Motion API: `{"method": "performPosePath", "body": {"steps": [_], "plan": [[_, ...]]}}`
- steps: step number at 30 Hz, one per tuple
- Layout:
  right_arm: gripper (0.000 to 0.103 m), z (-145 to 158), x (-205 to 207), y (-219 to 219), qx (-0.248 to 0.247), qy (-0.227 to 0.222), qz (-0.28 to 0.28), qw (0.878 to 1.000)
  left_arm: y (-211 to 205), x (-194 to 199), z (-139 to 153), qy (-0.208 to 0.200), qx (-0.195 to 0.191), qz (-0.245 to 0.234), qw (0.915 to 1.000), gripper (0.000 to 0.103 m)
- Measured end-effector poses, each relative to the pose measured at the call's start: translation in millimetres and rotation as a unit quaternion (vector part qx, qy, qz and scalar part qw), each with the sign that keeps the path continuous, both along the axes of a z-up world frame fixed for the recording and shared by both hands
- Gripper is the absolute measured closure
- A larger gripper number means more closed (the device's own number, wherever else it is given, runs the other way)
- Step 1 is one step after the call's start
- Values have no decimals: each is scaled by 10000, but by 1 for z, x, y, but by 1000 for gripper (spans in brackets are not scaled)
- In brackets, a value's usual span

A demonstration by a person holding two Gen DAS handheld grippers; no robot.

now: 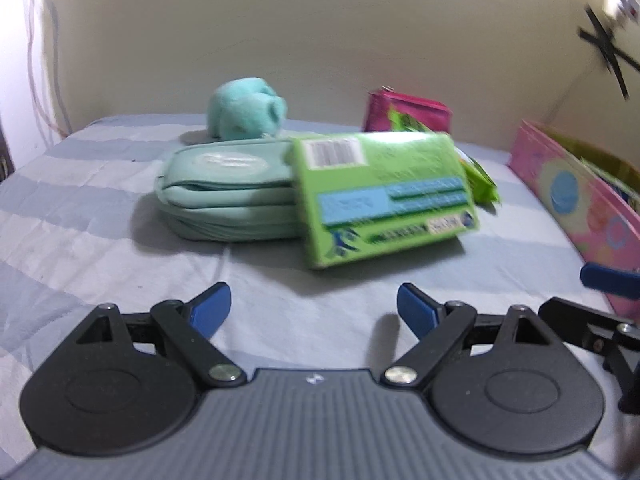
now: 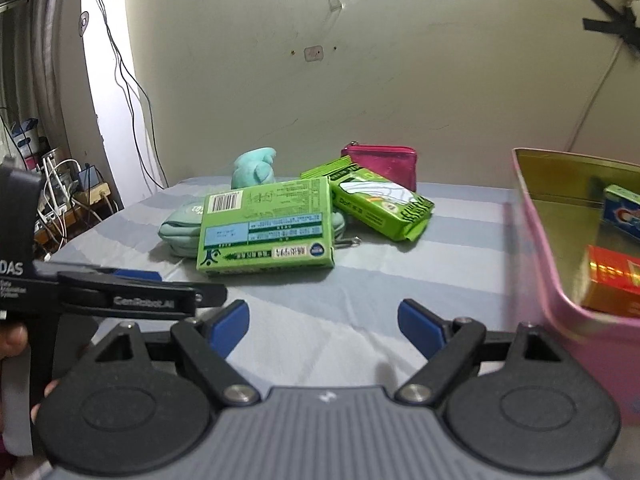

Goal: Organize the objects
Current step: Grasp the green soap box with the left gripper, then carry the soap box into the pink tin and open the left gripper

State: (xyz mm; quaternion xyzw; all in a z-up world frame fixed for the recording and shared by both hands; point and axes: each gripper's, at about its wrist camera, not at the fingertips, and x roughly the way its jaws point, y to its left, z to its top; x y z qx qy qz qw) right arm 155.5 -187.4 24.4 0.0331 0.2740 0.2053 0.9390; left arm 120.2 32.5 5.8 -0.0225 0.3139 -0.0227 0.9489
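A flat green box [image 1: 382, 196] of glossy printed card, with a barcode at its upper left corner, leans tilted against a soft mint-green pouch [image 1: 228, 196] on a bed covered by a blue-and-white striped sheet [image 1: 80, 216]. The pouch is padded, rounded at the ends and stitched in folds. Behind the pouch sits a fuzzy teal plush toy [image 1: 248, 108]. Behind the green box lies a crinkly green foil packet [image 2: 380, 204], and farther back a shiny magenta purse [image 2: 384, 164] stands near the cream wall. To the right of the green box is a pink tin [image 2: 552, 280] with a gold metal inside, holding a red box [image 2: 612, 284] and a blue-and-white toothpaste carton [image 2: 622, 216]. The left gripper [image 1: 314, 310] hovers in front of the green box with its blue-padded fingers spread wide and nothing between them. The right gripper [image 2: 323, 328] is likewise spread apart and empty, between the green box and the tin, with the left gripper's black body crossing just beside its left finger.
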Motion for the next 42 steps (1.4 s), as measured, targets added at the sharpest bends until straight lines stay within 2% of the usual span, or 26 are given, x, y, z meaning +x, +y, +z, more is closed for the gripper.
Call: {"method": "performPosePath", "body": {"steps": [3, 10, 14, 17, 19, 23, 27, 33, 42], "plan": [[18, -1, 17, 4, 80, 71, 74, 9999, 11, 4, 0, -41, -379, 43, 9993, 11], [18, 2, 64, 14, 459, 253, 210, 9984, 18, 10, 16, -453, -821, 88, 9956, 11], [19, -1, 90, 16, 702, 377, 208, 9966, 21, 23, 24, -430, -927, 170, 9946, 11], [23, -8, 106, 14, 1054, 586, 244, 9924, 20, 37, 20, -278, -1079, 129, 9937, 12], [35, -14, 117, 13, 1216, 866, 288, 9884, 19, 45, 14, -144, -1205, 81, 9926, 12], [44, -23, 131, 5, 1749, 1360, 556, 9736, 19, 49, 9, -197, -1481, 10, 9888, 12], [50, -26, 126, 3, 1814, 1477, 603, 9704, 17, 48, 8, -98, -1652, -234, 9859, 26], [51, -25, 100, -3, 1831, 1524, 455, 9701, 14, 30, 8, 63, -1593, -415, 9863, 26], [51, -21, 41, -18, 1860, 1541, 290, 9699, 0, -18, 10, 199, -1491, -789, 9855, 27]]}}
